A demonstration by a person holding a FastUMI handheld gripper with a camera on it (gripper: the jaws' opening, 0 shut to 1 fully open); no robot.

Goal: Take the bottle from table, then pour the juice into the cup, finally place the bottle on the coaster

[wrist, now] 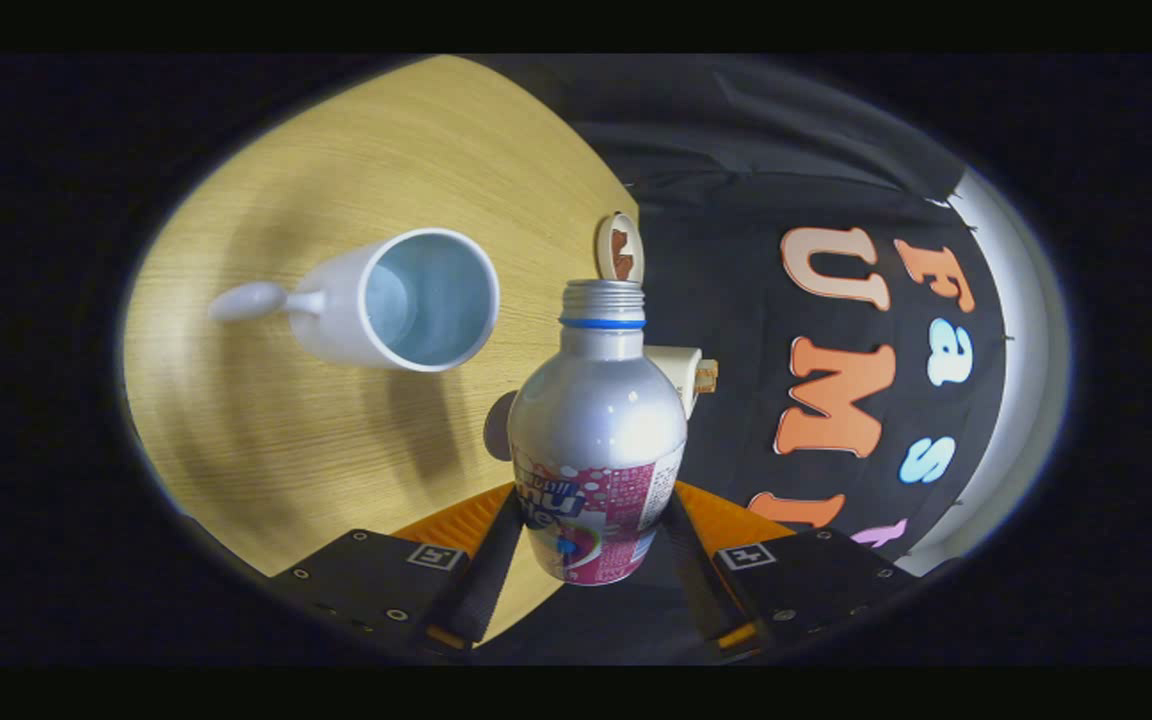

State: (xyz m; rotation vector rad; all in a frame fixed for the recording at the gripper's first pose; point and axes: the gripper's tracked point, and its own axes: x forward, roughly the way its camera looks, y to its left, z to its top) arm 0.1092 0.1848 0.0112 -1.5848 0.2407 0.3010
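A silver bottle (596, 420) with a pink label, a blue neck ring and an open threaded mouth sits between my fingers, and my gripper (591, 515) is shut on its lower body. The whole view is rolled, so the bottle lies tipped far over relative to the wooden table (266, 440). A white cup (406, 300) with a handle and a pale blue inside stands on the table, its opening near the bottle's neck. No liquid shows in the cup or at the mouth. A small round coaster (620, 248) with a brown pattern lies beyond the bottle's mouth, near the table's edge.
A white block-shaped object (684, 368) peeks out behind the bottle's shoulder at the table's edge. A dark round patch (497, 427) shows on the table beside the bottle. The black cloth wall (736, 300) rises past the table's edge.
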